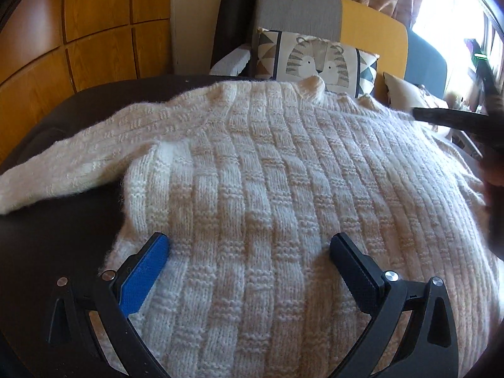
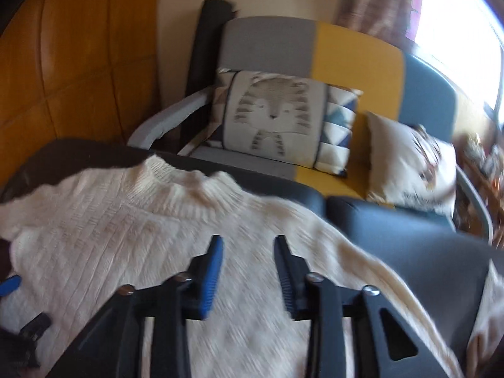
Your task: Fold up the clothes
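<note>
Sweater [image 1: 258, 170], cream and knitted in ribbed blocks, lay spread flat over a dark cushioned surface [image 1: 63, 239]. Its long axis ran away from both cameras, hem near them and collar [image 2: 189, 186] at the far edge, pointing toward the armchair [image 2: 274, 41]. In the left wrist view one sleeve [image 1: 72, 160] stretched out to the left, angling back toward the near side. In the right wrist view the other sleeve ran down along the right edge of the body.

Left gripper [image 1: 249, 249] stood with its jaws spread wide over the hem end of the sweater, one blue pad and one dark pad low over the knit on either side of a broad strip of it. Nothing was pinched between them, and whether the tips touched the wool could not be told.

Right gripper [image 2: 249, 245] was over the upper body of the sweater, below the collar; its view was blurred. Its jaws stood narrowly apart with a clear gap, and nothing was gripped between them. A tiger cushion [image 2: 277, 116] sat on the armchair beyond.
</note>
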`<state>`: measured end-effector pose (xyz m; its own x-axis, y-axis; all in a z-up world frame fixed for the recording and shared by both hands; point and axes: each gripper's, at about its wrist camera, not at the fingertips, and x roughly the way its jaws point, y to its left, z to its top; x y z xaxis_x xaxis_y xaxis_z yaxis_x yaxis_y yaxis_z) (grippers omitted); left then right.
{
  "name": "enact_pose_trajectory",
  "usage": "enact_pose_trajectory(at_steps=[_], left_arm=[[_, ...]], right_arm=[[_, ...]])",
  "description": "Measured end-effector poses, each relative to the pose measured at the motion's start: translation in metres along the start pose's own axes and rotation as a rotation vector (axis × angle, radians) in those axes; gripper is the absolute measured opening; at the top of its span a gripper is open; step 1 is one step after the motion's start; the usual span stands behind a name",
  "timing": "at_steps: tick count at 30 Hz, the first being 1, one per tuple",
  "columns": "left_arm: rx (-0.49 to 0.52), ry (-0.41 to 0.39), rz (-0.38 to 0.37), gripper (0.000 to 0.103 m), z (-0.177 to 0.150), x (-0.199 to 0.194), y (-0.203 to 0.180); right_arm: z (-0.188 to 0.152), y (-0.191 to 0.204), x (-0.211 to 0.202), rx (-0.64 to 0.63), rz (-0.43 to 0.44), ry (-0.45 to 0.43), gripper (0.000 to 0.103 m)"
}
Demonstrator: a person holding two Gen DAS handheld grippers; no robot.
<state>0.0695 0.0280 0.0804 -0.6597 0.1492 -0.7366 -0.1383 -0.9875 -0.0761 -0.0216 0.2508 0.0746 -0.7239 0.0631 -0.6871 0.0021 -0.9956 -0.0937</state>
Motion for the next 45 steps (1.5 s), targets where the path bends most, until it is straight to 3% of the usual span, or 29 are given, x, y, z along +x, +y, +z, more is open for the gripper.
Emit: enact_pose_trajectory(at_steps=[8, 12, 17, 23, 27, 30, 33, 37, 40, 45], left_arm=[[-0.042, -0.026, -0.034, 0.103, -0.001, -0.003, 0.006], [-0.053, -0.030, -0.038, 0.103, -0.001, -0.004, 0.007], [-0.067, -0.038, -0.046, 0.103, -0.003, -0.005, 0.011], [-0.076, -0.043, -0.055, 0.103, -0.005, -0.005, 0.014], [-0.079, -0.043, -0.054, 0.103, -0.006, -0.007, 0.014], [-0.082, -0.044, -0.057, 0.103, -0.006, -0.007, 0.014], [-0.084, -0.044, -0.058, 0.103, -0.007, -0.007, 0.015], [-0.089, -0.046, -0.053, 0.103, -0.008, -0.007, 0.015], [-0.088, -0.044, -0.043, 0.103, -0.009, -0.007, 0.015], [-0.087, -0.040, -0.037, 0.103, -0.010, -0.008, 0.015]], right_arm=[[0.023, 0.020, 0.072, -0.020, 0.046, 0.085, 0.019], [0.034, 0.008, 0.092, 0.024, -0.004, 0.099, 0.017], [0.036, -0.008, 0.102, 0.097, -0.002, 0.088, 0.017], [0.043, -0.001, 0.097, 0.064, -0.018, 0.108, 0.021], [0.050, 0.038, 0.064, -0.008, 0.129, -0.009, 0.021], [0.054, 0.085, 0.061, -0.101, 0.220, -0.015, 0.021], [0.051, 0.115, 0.085, -0.152, 0.187, 0.045, 0.020], [0.051, 0.112, 0.109, -0.090, 0.161, 0.087, 0.020], [0.053, 0.103, 0.114, -0.043, 0.187, 0.093, 0.020], [0.045, 0.121, 0.102, -0.133, 0.103, 0.074, 0.025]])
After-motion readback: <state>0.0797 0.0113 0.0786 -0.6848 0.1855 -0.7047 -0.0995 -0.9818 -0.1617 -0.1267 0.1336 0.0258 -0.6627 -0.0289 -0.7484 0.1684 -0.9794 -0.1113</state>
